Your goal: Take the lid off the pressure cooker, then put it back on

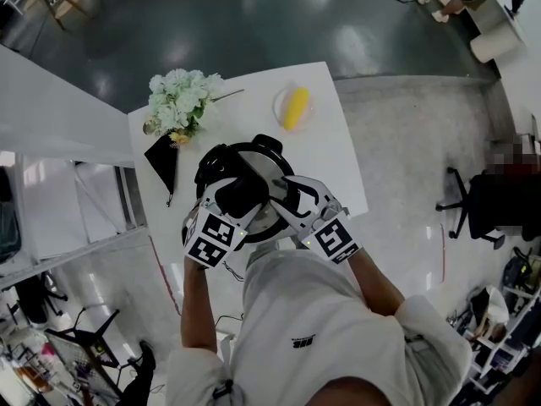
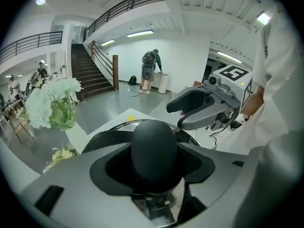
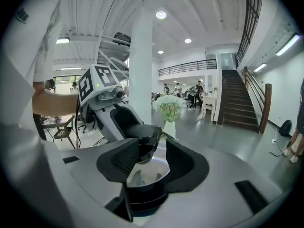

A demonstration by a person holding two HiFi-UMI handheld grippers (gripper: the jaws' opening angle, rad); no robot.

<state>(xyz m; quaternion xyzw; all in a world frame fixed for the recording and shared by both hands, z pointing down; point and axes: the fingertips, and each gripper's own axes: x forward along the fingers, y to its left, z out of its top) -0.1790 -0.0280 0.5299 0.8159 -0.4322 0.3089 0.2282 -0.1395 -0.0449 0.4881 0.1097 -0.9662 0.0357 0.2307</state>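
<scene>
As left hand-held gripper (image 1: 238,194) clamps shiny lid's (image 1: 272,169) black knob (image 2: 154,148), right hand-held gripper (image 3: 155,152) gapes

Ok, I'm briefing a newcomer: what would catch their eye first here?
Two grippers meet over the pressure cooker at the near side of the white table: the left gripper is shut on the lid's black knob, the right gripper beside it. At the far side stand white flowers and a yellow item on a plate.
</scene>
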